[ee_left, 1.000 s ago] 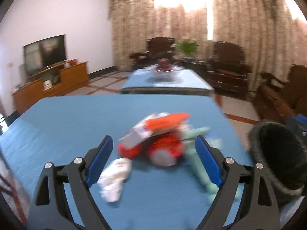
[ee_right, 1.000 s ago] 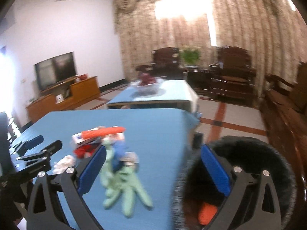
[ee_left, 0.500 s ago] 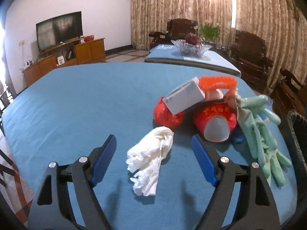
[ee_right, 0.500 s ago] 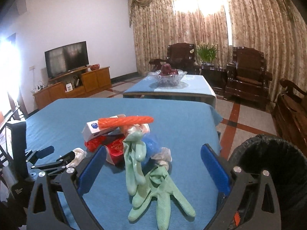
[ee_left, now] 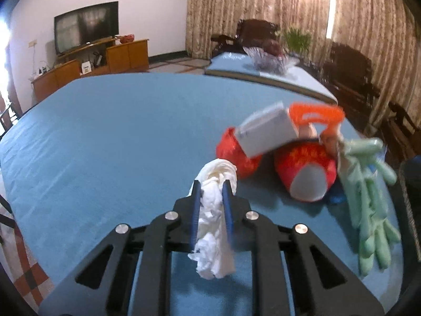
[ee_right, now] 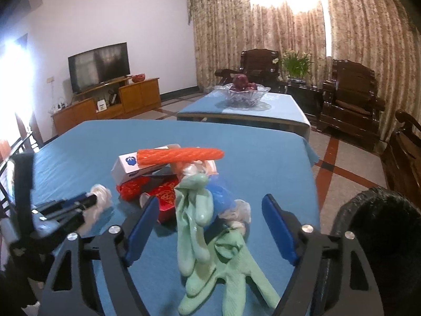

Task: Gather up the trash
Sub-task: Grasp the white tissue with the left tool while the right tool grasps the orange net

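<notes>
A pile of trash lies on the blue-clothed table [ee_left: 105, 131]. It holds a white box [ee_left: 265, 134], an orange net-like strip [ee_left: 315, 112], red packaging [ee_left: 305, 158] and pale green gloves [ee_left: 368, 184]. My left gripper [ee_left: 211, 184] is closing, and its blue pads pinch a crumpled white tissue [ee_left: 214, 173] that hangs out both ends. The right wrist view shows that gripper [ee_right: 89, 200] low at the left with the tissue [ee_right: 101, 192]. My right gripper [ee_right: 211, 201] is open and closing; the green gloves [ee_right: 194, 210] lie between its jaws, untouched.
A black woven bin [ee_right: 381, 223] stands off the table's right edge. Beyond is a second blue table with a glass fruit bowl [ee_right: 242, 94], a TV [ee_right: 98, 65] on a wooden cabinet, and dark armchairs [ee_right: 350, 97] before curtains.
My left gripper dropped toward the white tissue and closed on it. My right gripper swung left from over the bin to straddle the green gloves, and its jaws narrowed a little.
</notes>
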Available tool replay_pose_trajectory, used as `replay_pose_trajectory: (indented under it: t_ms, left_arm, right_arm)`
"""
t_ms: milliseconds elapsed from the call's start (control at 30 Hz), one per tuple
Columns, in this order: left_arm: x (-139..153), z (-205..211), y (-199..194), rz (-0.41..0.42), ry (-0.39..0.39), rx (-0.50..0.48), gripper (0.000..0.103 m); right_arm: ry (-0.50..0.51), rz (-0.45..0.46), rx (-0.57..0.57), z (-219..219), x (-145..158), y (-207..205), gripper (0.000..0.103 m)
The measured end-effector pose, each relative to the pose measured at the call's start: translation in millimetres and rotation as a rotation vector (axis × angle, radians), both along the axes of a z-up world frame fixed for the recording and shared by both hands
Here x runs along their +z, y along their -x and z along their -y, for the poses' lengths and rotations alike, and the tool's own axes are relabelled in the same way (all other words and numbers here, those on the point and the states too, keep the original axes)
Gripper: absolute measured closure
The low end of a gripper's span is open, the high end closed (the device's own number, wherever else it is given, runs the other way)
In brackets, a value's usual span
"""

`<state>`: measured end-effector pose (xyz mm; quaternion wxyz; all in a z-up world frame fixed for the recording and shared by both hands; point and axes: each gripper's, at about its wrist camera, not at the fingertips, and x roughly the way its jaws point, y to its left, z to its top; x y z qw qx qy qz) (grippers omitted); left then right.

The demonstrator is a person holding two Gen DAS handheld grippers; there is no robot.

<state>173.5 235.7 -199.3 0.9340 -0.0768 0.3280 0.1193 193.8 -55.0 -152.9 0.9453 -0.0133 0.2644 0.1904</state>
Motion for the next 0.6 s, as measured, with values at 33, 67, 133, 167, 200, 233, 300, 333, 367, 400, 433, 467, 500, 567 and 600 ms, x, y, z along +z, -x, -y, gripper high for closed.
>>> replay_pose_trajectory:
  t_ms: [33, 67, 133, 167, 200, 233, 300, 333, 367, 400, 433, 467, 500, 567, 600]
  left_arm:
    - [5.6, 0.9, 2.9, 0.013, -0.003, 0.001, 0.088]
    - [10.3, 2.3, 5.1, 0.025, -0.012, 0.000, 0.088]
    - [18.0, 4.7, 6.5, 0.038, -0.025, -0.009, 0.088]
    - [21.3, 6.4, 7.2, 0.044, -0.030, -0.011, 0.088]
    - [24.6, 7.5, 8.6, 0.052, -0.036, -0.011, 0.088]
    - [30.0, 7.6, 9.7, 0.060, -0.048, -0.007, 0.088]
    - [36.0, 7.2, 7.7, 0.067, -0.052, -0.008, 0.088]
    - [40.8, 6.1, 5.1, 0.069, -0.058, -0.004, 0.088]
    - [43.2, 5.0, 3.7, 0.071, -0.061, -0.002, 0.088]
    - [46.6, 2.9, 2.1, 0.079, -0.057, 0.001, 0.088]
    - [50.9, -0.1, -0.7, 0.087, -0.054, 0.008, 0.088]
    - [52.5, -2.6, -2.0, 0.092, -0.055, 0.012, 0.088]
    - [54.8, -4.8, -4.2, 0.097, -0.057, 0.017, 0.088]
    - [56.9, -8.6, -7.1, 0.102, -0.061, 0.023, 0.088]
    - [58.0, -10.1, -8.5, 0.104, -0.061, 0.025, 0.088]
  right_arm:
    - [0.002, -0.003, 0.006, -2.6, -1.2, -2.9, 0.026]
    - [0.004, -0.006, 0.011, -5.0, -2.9, -4.7, 0.028]
    - [0.005, -0.018, 0.025, -10.2, -5.6, -11.5, 0.031]
    - [0.000, -0.022, 0.033, -12.7, -4.4, -16.0, 0.033]
    - [-0.007, -0.021, 0.036, -14.2, -3.2, -17.6, 0.033]
    - [-0.016, -0.014, 0.041, -17.6, 0.1, -20.9, 0.033]
    - [-0.021, -0.001, 0.052, -23.6, 6.6, -26.3, 0.033]
    - [-0.021, 0.008, 0.060, -27.7, 10.2, -29.2, 0.033]
    - [-0.023, 0.015, 0.071, -32.4, 13.8, -32.2, 0.033]
    - [-0.025, 0.018, 0.079, -35.0, 15.1, -33.7, 0.033]
    - [-0.030, 0.022, 0.090, -38.8, 17.6, -35.9, 0.033]
    - [-0.035, 0.024, 0.099, -42.6, 20.1, -37.8, 0.033]
    - [-0.040, 0.026, 0.110, -46.6, 22.4, -39.6, 0.033]
    - [-0.040, 0.028, 0.129, -55.9, 25.4, -43.5, 0.033]
    - [-0.035, 0.028, 0.133, -59.1, 25.7, -44.7, 0.033]
